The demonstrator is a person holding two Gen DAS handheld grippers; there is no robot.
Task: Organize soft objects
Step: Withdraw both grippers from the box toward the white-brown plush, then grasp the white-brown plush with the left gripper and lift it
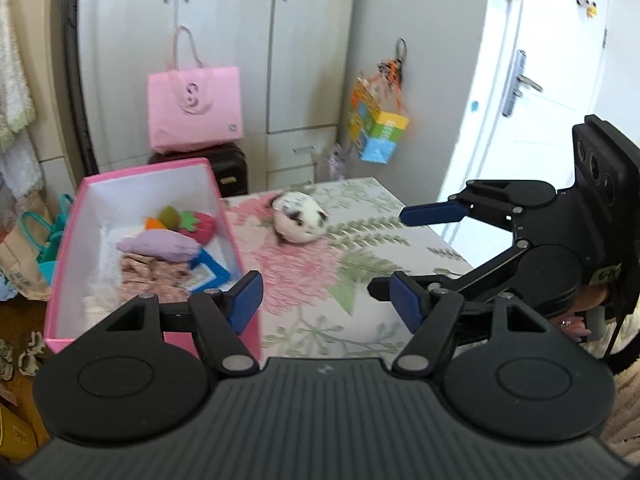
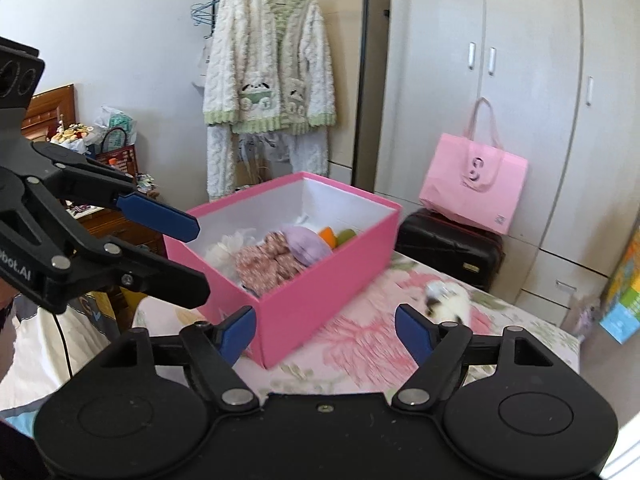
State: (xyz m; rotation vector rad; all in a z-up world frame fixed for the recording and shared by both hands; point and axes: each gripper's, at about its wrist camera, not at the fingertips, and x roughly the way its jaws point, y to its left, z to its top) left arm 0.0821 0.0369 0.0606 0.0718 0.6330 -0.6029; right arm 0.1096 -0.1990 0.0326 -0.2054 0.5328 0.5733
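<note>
Now both grippers, left gripper and right gripper, agape, empty; white plush toy remains outside pink box; next, reach, pinch it.

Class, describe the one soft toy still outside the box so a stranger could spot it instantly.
Start at the floral bedspread and find the open pink box standing on it. Beside the box, out on the spread, lies a round white plush toy with dark patches. Every other soft thing sits inside the box; this one lies alone outside.
</note>
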